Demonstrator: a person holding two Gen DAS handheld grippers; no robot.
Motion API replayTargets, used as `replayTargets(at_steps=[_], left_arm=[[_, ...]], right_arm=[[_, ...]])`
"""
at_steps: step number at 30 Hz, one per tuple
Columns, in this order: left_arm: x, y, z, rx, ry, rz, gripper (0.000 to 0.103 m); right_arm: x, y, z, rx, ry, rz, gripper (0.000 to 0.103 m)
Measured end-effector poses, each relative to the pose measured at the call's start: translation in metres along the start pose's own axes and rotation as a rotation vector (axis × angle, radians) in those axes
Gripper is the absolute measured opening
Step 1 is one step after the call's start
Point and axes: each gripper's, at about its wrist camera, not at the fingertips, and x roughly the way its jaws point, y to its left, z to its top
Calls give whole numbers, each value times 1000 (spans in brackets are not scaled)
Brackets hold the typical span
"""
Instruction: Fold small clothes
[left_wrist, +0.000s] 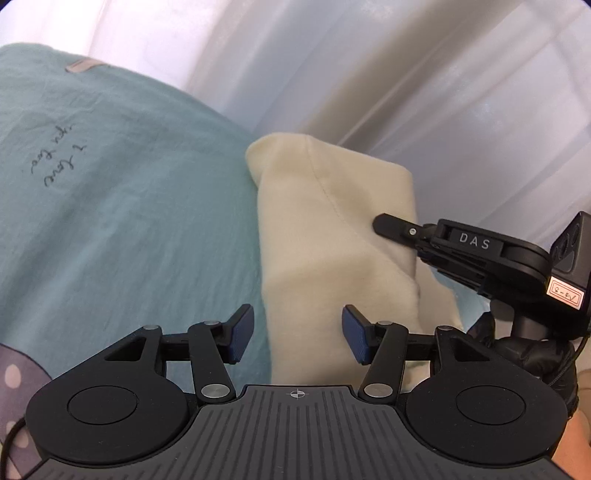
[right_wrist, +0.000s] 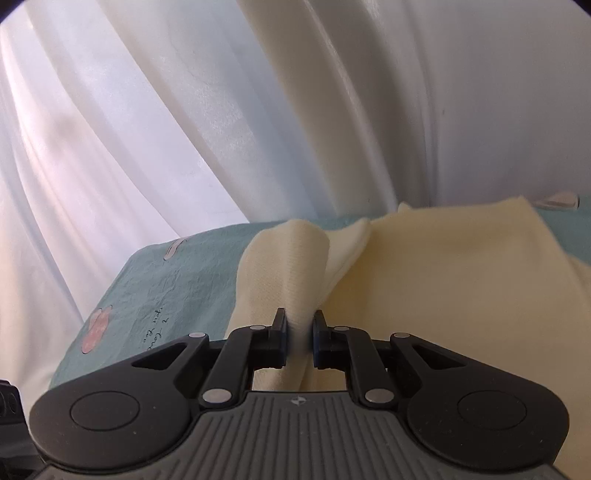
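Note:
A cream-yellow small garment (left_wrist: 332, 236) lies partly folded on a teal bedsheet (left_wrist: 129, 192). My left gripper (left_wrist: 297, 334) is open, its blue pads on either side of the garment's near edge, holding nothing. My right gripper (right_wrist: 299, 338) is shut on a bunched fold of the cream garment (right_wrist: 443, 280) and lifts it into a ridge. In the left wrist view the right gripper (left_wrist: 402, 236) comes in from the right, its fingers clamped on the garment's right edge.
The teal sheet (right_wrist: 177, 273) carries handwriting print and pink patterns. White sheer curtains (right_wrist: 184, 129) hang close behind the bed. A dotted purple print (left_wrist: 14, 376) sits at the sheet's lower left. A black-gloved hand (left_wrist: 532, 354) holds the right gripper.

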Motion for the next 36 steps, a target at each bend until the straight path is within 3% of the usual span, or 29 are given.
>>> replayTargets(at_steps=[4, 7, 9, 12, 15, 19, 20, 21, 23, 25, 30, 36], left_arm=[[14, -11, -4, 50, 29, 21, 61], [34, -18, -11, 59, 89, -14, 60], [46, -20, -17, 60, 121, -34, 60], [47, -24, -19, 84, 113, -32, 60], [48, -23, -18, 85, 120, -39, 60], [48, -31, -21, 106, 130, -34, 60], [47, -35, -23, 118, 138, -25, 60], [46, -38, -24, 130, 146, -19, 60], [41, -46, -27, 156, 152, -19, 61], [36, -56, -32, 202, 137, -5, 64], [43, -71, -40, 251, 147, 36, 66], [52, -87, -44, 251, 137, 96, 66]], right_arm=[[-13, -28, -3, -22, 12, -117, 12], [-12, -50, -14, -9, 67, -188, 12], [-11, -76, -22, 94, 97, -134, 13], [-22, -116, -27, 375, 84, 49, 20], [-19, -126, -30, 442, 83, 99, 34], [-4, -119, -26, 506, 87, 137, 37], [-2, -113, -23, 498, 91, 113, 32], [-2, -105, -18, 455, 94, 59, 12], [-8, -85, -7, 326, 79, -40, 12], [-25, -66, 2, 186, 9, -109, 12], [-45, -65, 11, 18, -57, -265, 12], [-47, -95, 0, 15, -42, -418, 13]])
